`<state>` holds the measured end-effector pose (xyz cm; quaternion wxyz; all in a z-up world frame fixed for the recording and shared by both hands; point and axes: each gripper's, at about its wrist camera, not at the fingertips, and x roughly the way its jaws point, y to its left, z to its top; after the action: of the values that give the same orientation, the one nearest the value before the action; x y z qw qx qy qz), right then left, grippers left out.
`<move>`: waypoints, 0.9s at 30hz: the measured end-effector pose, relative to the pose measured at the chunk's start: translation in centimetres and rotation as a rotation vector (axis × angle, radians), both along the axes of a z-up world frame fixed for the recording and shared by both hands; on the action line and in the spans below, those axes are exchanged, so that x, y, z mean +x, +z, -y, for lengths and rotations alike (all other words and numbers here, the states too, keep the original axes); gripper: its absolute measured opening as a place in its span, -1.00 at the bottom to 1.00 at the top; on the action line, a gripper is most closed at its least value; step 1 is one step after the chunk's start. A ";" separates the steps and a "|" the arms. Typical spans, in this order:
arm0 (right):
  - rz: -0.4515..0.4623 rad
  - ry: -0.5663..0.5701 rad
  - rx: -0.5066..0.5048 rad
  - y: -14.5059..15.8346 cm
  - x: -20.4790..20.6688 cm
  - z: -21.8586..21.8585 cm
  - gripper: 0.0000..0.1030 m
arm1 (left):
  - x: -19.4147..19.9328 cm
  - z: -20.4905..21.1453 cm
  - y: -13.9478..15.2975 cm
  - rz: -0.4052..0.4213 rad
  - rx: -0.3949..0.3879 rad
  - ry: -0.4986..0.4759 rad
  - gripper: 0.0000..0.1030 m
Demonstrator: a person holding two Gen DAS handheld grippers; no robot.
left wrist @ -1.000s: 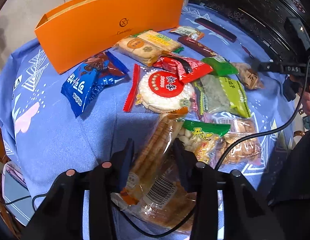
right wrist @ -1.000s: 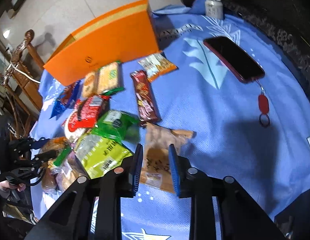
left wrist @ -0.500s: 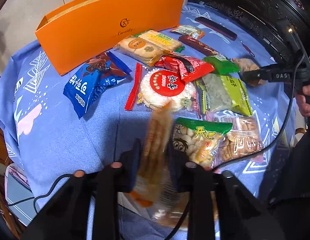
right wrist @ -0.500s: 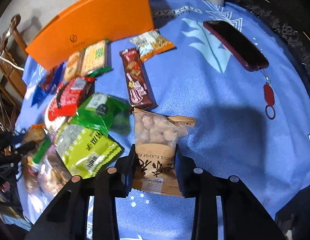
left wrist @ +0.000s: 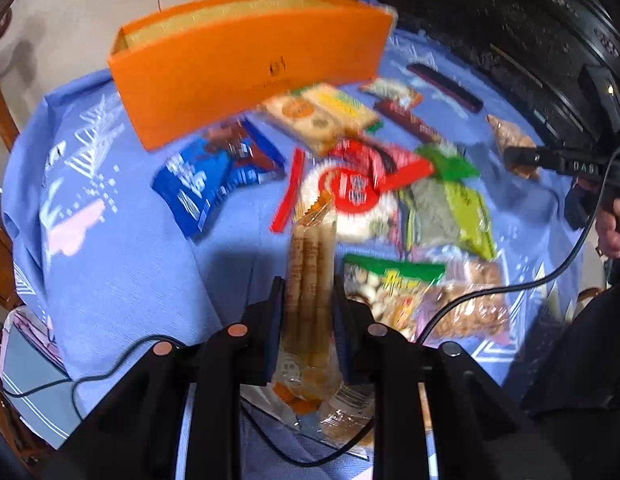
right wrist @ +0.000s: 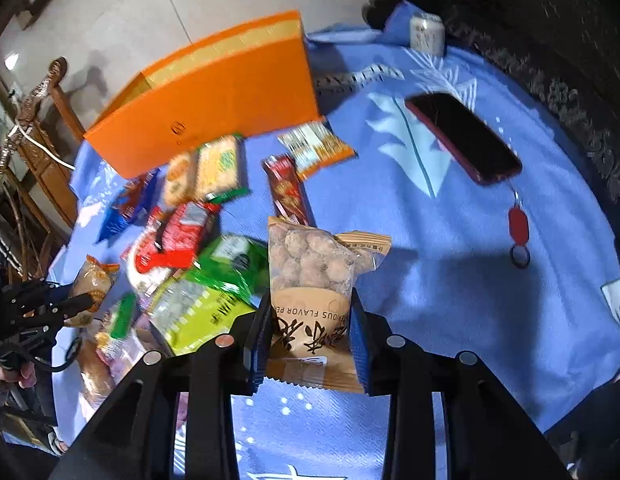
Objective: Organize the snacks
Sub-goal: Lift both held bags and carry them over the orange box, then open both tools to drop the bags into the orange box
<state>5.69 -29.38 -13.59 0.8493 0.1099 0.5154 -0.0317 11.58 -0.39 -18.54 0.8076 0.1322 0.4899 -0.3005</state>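
My left gripper (left wrist: 307, 300) is shut on a clear packet of biscuit sticks (left wrist: 310, 264), lifted off the blue tablecloth (left wrist: 121, 248). My right gripper (right wrist: 310, 312) is shut on a brown bag of coated peanuts (right wrist: 310, 276), held above the cloth. An open orange box (left wrist: 245, 64) stands at the far side of the table, seen too in the right wrist view as the orange box (right wrist: 213, 112). Several snack packets lie between the grippers and the box: a blue packet (left wrist: 205, 180), a round red-label rice cracker (left wrist: 350, 196), a green packet (right wrist: 197, 312).
A dark red phone (right wrist: 462, 136) with a red key fob (right wrist: 518, 224) lies at the right on the cloth. A small can (right wrist: 426, 32) stands at the far edge. A carved wooden chair (right wrist: 33, 120) is left of the table. A cable (left wrist: 510, 284) crosses the snacks.
The left gripper closed on the biscuit-stick packet and raised it upright. The right gripper closed on the peanut bag and lifted it off the cloth.
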 end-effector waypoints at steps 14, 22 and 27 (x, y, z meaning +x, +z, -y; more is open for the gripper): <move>0.200 0.092 0.028 7.3 7.2 -1.4 -0.32 | 6.6 1.3 11.2 0.163 -0.165 0.106 -0.58; 0.268 0.129 0.030 10.3 17.5 -1.7 -0.32 | 16.1 3.9 13.9 0.198 -0.160 0.197 -0.58; 0.253 0.139 0.026 9.7 22.6 -2.2 -0.32 | 20.7 5.0 13.4 0.192 -0.134 0.240 -0.58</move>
<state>28.28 -27.23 -3.90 0.9060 0.0880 0.4111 0.0482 32.32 -5.35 -5.09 0.8878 0.0467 0.4016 -0.2198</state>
